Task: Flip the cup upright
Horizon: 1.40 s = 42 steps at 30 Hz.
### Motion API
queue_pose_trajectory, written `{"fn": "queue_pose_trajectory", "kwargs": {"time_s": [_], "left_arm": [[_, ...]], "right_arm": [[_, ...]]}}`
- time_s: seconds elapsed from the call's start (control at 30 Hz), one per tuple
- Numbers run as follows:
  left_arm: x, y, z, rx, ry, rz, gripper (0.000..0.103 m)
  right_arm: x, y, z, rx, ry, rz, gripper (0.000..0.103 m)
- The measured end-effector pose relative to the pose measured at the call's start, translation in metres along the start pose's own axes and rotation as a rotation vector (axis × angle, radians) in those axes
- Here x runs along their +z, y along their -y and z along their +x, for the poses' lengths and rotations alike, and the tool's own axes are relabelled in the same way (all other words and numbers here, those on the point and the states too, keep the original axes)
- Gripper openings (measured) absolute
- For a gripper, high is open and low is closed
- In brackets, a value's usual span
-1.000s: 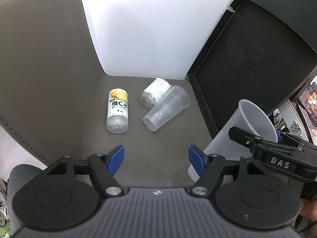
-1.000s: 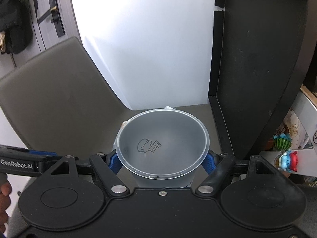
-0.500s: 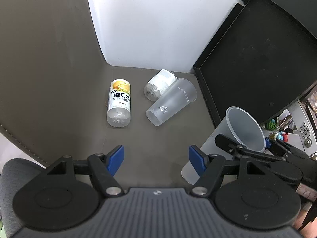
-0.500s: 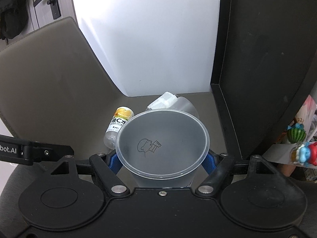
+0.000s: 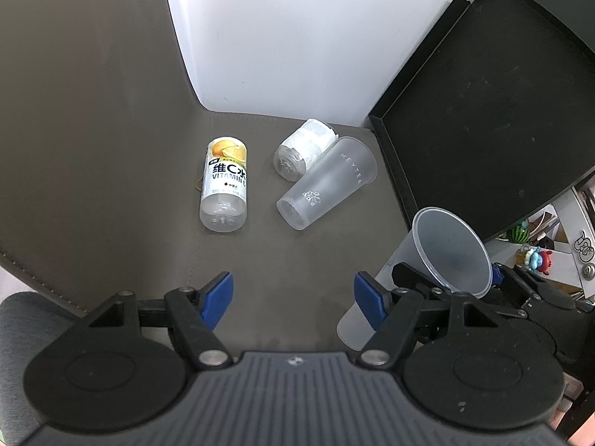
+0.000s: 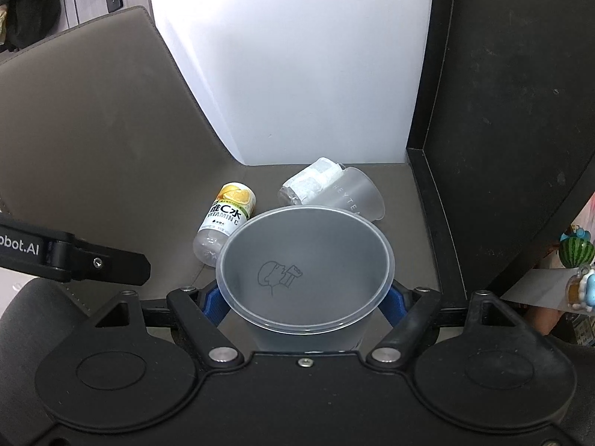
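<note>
Pinching the frosted cup (image 6: 305, 282) from both sides, my right fingers (image 6: 214, 303) press their blue pads against its wall just below the rim. The cup sits mouth up between them, its opening facing the right wrist camera, with a small line drawing of a drinking figure on the far inner wall. From the left wrist view the same cup (image 5: 452, 251) shows at the near right, tilted a little, its base close to the brown worktop (image 5: 282, 260); whether the base touches the surface I cannot tell. My right gripper (image 5: 457, 286) clamps it there, near the right edge of the worktop.

My left fingers (image 5: 217, 293) are spread wide with nothing between them, hovering over the near part of the worktop, just left of the held cup.

Farther out, a second frosted cup (image 5: 327, 184) lies on its side in the middle, mouth pointing far right, lettering along its wall. Touching its far-left side is a clear bottle with a white wrap (image 5: 303, 148), also lying down. Left of these, apart from them, a vitamin drink bottle (image 5: 225, 184) with an orange-slice label lies on its side, base toward me.

A black tray (image 5: 479, 111) stands tilted at the right edge, and a white wall (image 5: 279, 37) rises behind the far edge. Small toy figures (image 5: 535, 254) sit beyond the tray at the far right.
</note>
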<state>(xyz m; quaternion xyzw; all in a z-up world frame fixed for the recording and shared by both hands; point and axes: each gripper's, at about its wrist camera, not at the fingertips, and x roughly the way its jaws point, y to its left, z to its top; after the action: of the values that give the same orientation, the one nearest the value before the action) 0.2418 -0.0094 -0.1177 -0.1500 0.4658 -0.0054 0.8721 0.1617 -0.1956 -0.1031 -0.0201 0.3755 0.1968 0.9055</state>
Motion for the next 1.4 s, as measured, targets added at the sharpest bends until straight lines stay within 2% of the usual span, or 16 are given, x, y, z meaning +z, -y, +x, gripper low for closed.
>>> {"fn": "queue_pose_trajectory", "kwargs": {"time_s": [0.33,0.57,0.73,1.0,1.4], "left_arm": [[0.008,0.007,-0.001,0.006,0.013,0.011,0.071],[0.029,0.027,0.004,-0.046,0.043,0.026,0.071],[0.040,0.047,0.026,-0.052,0.013,0.071,0.071],[0.029,0.047,0.048,-0.058,-0.064,0.051,0.071],[0.033,0.048,0.033,-0.052,-0.033,0.045,0.071]], "right_arm": [[-0.003,-0.004,0.000,-0.012,0.007,-0.022,0.077],[-0.003,-0.002,0.002,-0.007,-0.001,-0.007,0.077],[-0.001,0.002,0.007,-0.003,-0.008,-0.007,0.077],[0.000,0.009,0.012,0.026,-0.038,0.022,0.079],[-0.001,0.008,0.017,0.067,-0.087,0.051,0.084]]}}
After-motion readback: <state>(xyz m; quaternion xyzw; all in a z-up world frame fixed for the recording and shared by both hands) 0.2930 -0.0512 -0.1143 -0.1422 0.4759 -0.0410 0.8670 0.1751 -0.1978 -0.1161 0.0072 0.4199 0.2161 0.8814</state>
